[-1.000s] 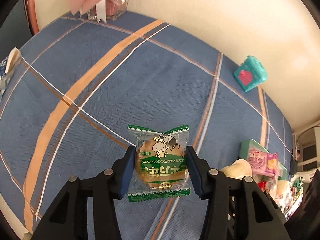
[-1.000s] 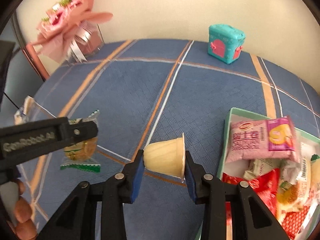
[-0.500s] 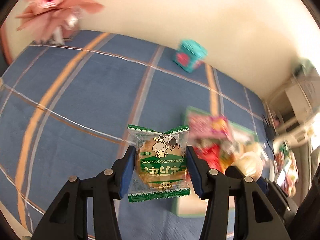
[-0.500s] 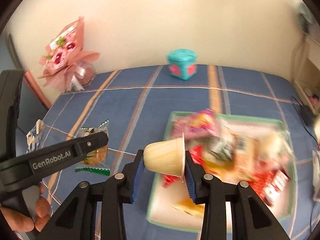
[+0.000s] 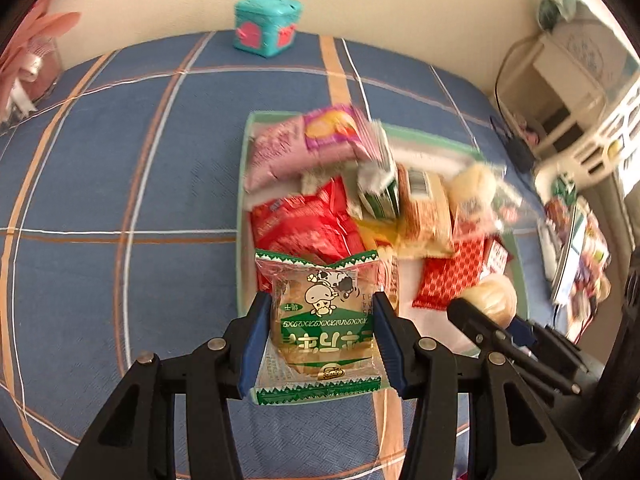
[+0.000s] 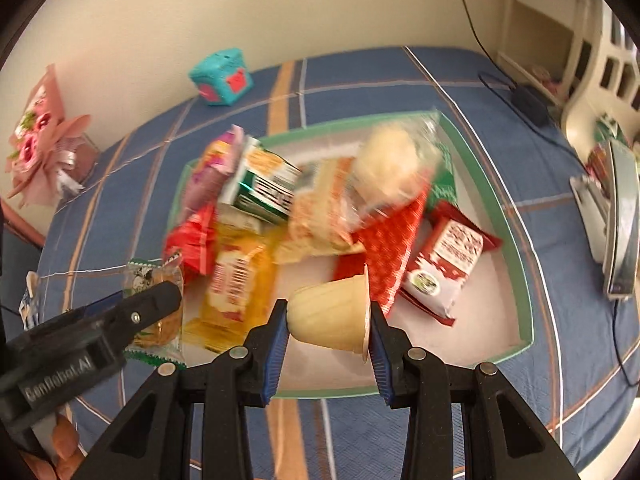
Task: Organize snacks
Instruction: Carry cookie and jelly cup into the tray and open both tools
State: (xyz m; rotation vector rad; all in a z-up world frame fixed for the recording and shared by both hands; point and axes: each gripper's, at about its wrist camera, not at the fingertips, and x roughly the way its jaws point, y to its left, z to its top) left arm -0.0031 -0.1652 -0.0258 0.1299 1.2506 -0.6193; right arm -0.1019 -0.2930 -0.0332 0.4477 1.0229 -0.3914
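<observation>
My left gripper [image 5: 320, 336] is shut on a clear green-trimmed pastry packet [image 5: 320, 320] with a cartoon mushroom, held above the near left corner of a green-rimmed tray [image 5: 242, 184]. That packet [image 6: 154, 280] also shows at the left of the right wrist view, beside the left gripper's finger [image 6: 148, 308]. My right gripper [image 6: 328, 320] is shut on a cream pudding cup [image 6: 332, 316] lying sideways, over the tray [image 6: 516, 240]'s near bare floor. The tray holds several snack packets: pink, red, yellow and clear ones. The right gripper's finger [image 5: 480, 320] and cup [image 5: 496, 300] appear at the tray's near right.
A teal toy box [image 5: 266, 24] stands at the back by the wall. A pink bouquet [image 6: 44, 144] sits at the far left. A cable [image 6: 536, 120] and white shelving [image 5: 576, 92] lie off the right edge of the blue plaid cloth [image 5: 120, 168]. A hand [image 6: 60, 444] shows at lower left.
Both grippers have swept right across the cloth with their loads, from beside the tray to above it. The tray now fills the middle of both views.
</observation>
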